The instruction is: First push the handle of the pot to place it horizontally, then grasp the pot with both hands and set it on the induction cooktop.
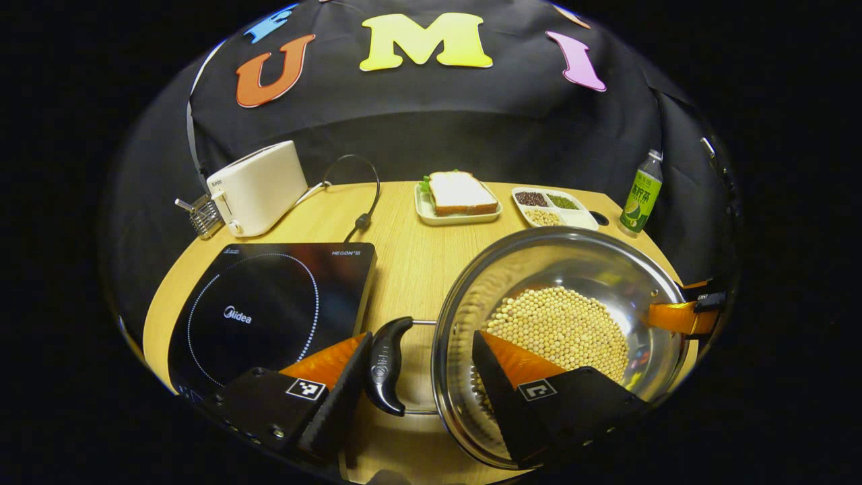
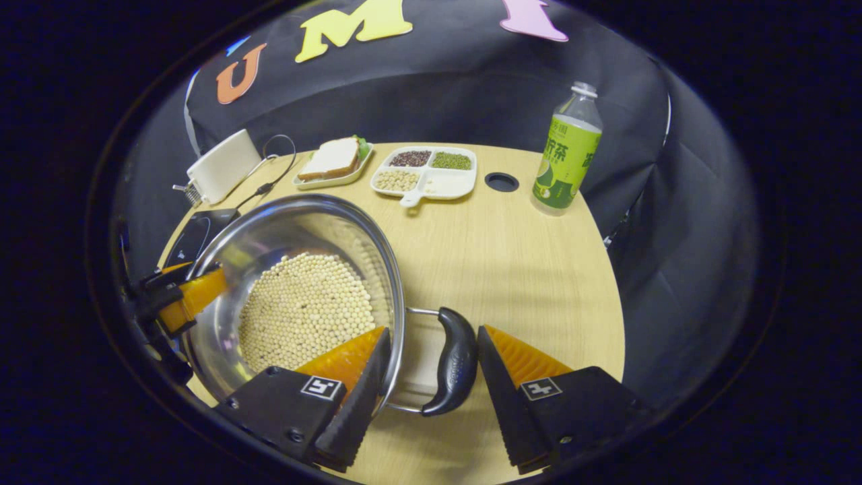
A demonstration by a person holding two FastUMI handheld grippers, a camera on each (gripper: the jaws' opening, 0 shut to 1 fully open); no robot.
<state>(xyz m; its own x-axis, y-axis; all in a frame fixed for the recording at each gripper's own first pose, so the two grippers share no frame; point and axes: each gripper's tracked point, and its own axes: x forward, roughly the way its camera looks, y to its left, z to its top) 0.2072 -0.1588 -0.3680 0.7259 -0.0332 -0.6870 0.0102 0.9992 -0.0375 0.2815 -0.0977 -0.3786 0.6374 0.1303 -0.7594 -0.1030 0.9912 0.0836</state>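
Nearest the left gripper view's lens, the left gripper [image 1: 417, 367] stands open astride the pot's [image 1: 592, 269] rim: one finger sits outside the black left handle [image 1: 387, 364], close against it, the other reaches inside the bowl over the soybeans [image 1: 562, 327]. Across the pot, the right gripper [image 2: 431, 360] mirrors this, jaws apart, one finger inside the rim, the other just beyond the black right handle [image 2: 456, 360]; whether either finger presses the handle cannot be told. Both handles lie level. The pot rests on the wooden table [image 2: 512, 269], beside the induction cooktop [image 1: 276, 303], not on it. The left gripper view gives the cooktop's full face, the toaster [image 1: 259, 185] and the far gripper at the opposite rim; the right gripper view gives the green bottle [image 2: 567, 158] up close, a table hole [image 2: 502, 181], the sandwich tray [image 2: 333, 162] and the divided bean dish [image 2: 427, 172].
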